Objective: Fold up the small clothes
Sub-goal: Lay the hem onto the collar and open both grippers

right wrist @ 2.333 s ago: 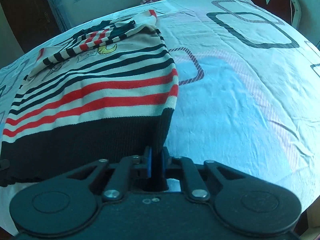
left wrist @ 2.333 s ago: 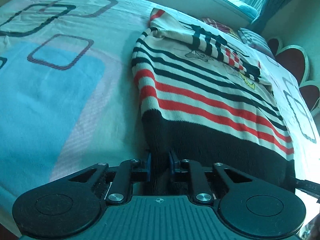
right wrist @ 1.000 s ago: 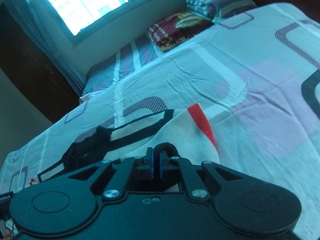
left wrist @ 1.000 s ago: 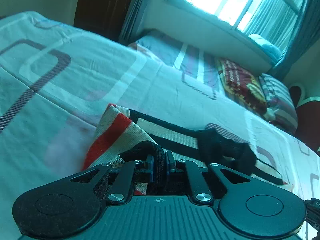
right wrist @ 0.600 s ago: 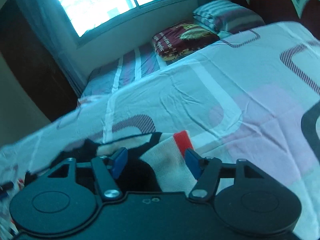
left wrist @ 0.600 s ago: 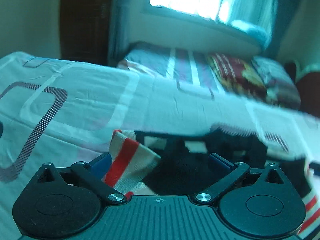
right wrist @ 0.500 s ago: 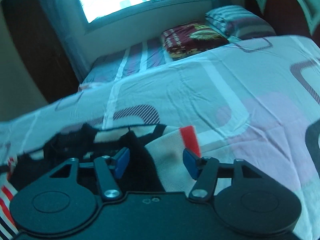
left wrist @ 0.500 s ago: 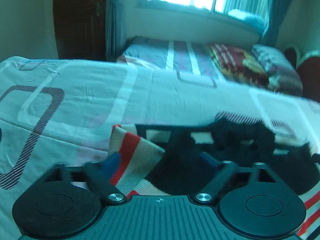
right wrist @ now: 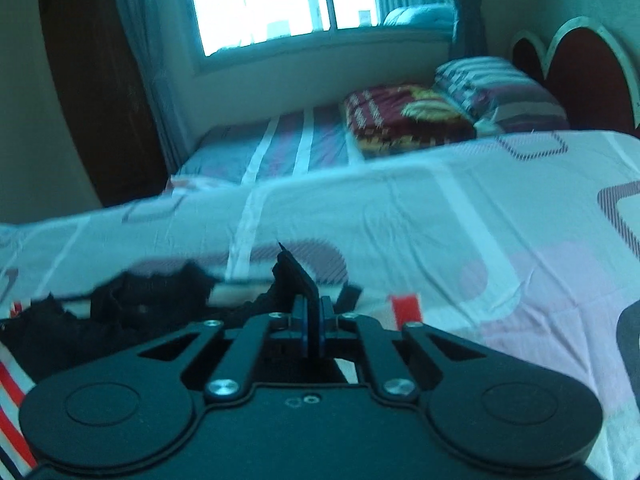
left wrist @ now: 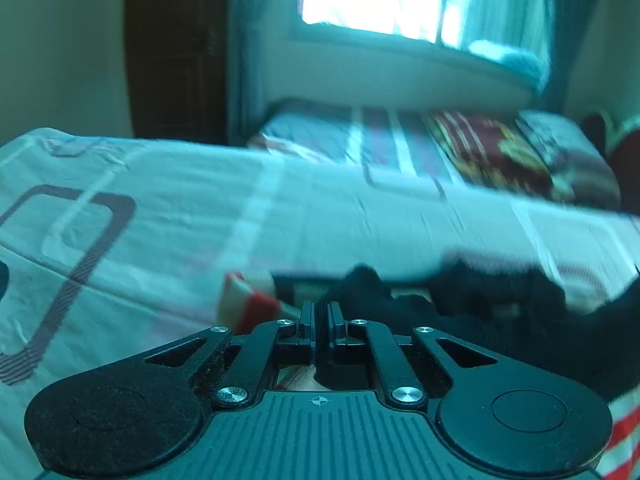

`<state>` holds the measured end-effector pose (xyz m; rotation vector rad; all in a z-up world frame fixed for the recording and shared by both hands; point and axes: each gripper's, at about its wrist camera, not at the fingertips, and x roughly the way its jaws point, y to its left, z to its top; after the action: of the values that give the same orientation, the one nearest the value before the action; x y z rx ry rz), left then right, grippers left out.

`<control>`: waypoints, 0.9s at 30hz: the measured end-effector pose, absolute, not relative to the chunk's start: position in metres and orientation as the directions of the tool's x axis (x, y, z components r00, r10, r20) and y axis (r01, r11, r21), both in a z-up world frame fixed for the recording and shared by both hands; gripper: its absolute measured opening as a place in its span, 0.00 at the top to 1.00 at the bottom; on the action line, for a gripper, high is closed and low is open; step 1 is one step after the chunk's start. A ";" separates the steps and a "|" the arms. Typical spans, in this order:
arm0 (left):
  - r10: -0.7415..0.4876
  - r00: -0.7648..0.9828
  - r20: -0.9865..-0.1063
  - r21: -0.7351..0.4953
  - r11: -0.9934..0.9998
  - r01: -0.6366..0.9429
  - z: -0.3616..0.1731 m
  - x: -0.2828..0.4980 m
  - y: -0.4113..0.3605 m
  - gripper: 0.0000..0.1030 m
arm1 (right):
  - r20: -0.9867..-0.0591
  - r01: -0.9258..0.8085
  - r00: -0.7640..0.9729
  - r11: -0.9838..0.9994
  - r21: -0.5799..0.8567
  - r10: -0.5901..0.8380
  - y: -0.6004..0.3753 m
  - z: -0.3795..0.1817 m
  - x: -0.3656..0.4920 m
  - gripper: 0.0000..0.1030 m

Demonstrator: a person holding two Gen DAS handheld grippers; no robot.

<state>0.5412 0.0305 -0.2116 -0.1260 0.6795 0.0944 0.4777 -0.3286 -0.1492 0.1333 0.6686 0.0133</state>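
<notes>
Frankly, the left view is smeared with blur, so much stays vague. My left tool (left wrist: 319,316) has its jaws drawn almost together, and whether any knit is pinched between them I cannot tell; dark cloth sits right at the tips. My right tool (right wrist: 313,312) is closed on a flap of the sweater's black hem, which sticks up just beyond the pads. The striped sweater (right wrist: 132,300) lies folded on the bed (right wrist: 460,216), right under both tools, with its black band rumpled along the far edge and a red stripe (left wrist: 256,308) showing at the corner. Most of it is hidden behind the tool bodies or cut off at the frame edges. Pillows (right wrist: 496,88) lie by the window (right wrist: 288,0).
</notes>
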 end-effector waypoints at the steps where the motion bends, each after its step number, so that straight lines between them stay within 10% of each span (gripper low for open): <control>1: 0.054 0.772 -0.634 -0.090 0.986 -0.144 -0.211 0.546 0.033 0.99 | -0.618 0.039 0.784 0.991 0.127 0.049 -0.330 -0.149 0.481 0.95; 6: 0.125 0.699 -0.704 -0.006 0.983 -0.182 -0.241 0.557 0.037 0.99 | -0.709 0.082 0.705 0.994 0.076 -0.004 -0.332 -0.188 0.498 0.94; 12: 0.114 0.751 -0.650 -0.002 0.988 -0.151 -0.223 0.531 0.034 0.99 | -0.647 0.072 0.762 0.995 0.061 -0.015 -0.327 -0.157 0.480 0.69; 19: -0.068 0.712 -0.698 -0.061 0.998 0.035 -0.223 0.539 -0.018 0.99 | -0.696 -0.077 0.714 0.997 0.031 0.077 -0.274 -0.170 0.482 0.71; 27: 0.057 0.743 -0.666 0.018 0.998 -0.061 -0.240 0.539 -0.022 0.99 | -0.694 -0.054 0.719 0.996 -0.076 -0.014 -0.269 -0.194 0.490 0.68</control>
<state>0.5392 -0.0225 -0.2401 -0.0048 0.7297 0.0645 0.4897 -0.2685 -0.1939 -0.0934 0.7678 0.0220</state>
